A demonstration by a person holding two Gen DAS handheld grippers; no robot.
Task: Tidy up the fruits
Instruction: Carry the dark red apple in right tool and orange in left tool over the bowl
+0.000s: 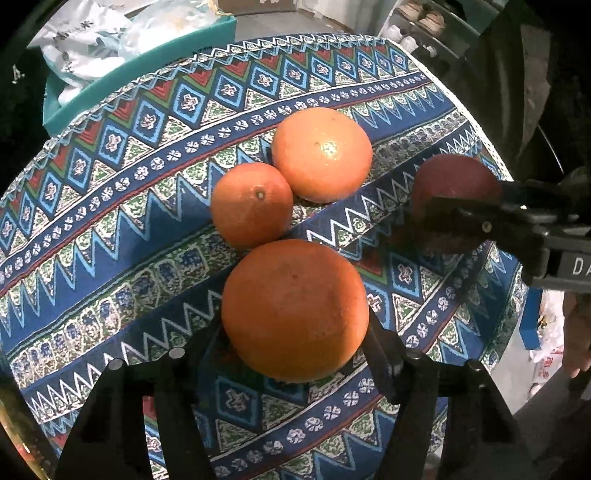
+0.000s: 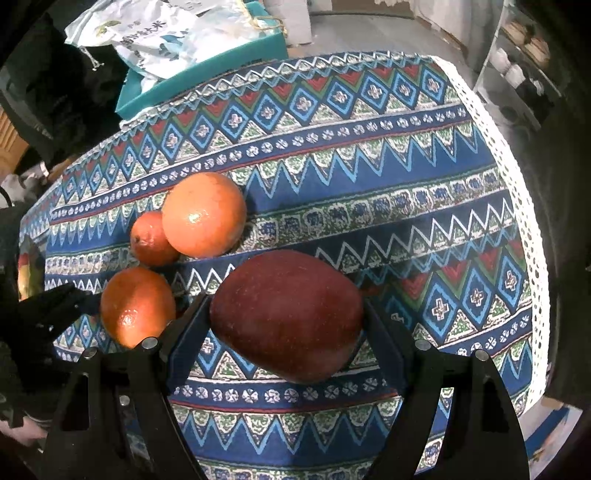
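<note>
A big orange (image 1: 295, 310) lies low on the patterned tablecloth (image 1: 110, 206), and my left gripper (image 1: 295, 325) is shut on it, one finger against each side. Just beyond it, a small orange (image 1: 251, 205) and a medium orange (image 1: 321, 155) touch each other. In the right wrist view my right gripper (image 2: 286, 306) is shut on a dark red apple (image 2: 288, 314) close over the cloth. The same oranges lie to its left there: the held one (image 2: 136, 306), the small one (image 2: 153, 240) and the medium one (image 2: 203, 214). The apple (image 1: 454, 181) also shows at the right of the left wrist view.
A teal box (image 2: 207, 62) holding white printed bags stands behind the table's far left edge. The cloth's white lace trim (image 2: 532, 221) marks the right edge, with floor below. Shelves (image 1: 424, 22) with shoes stand at the back right. Bare cloth lies right of the apple.
</note>
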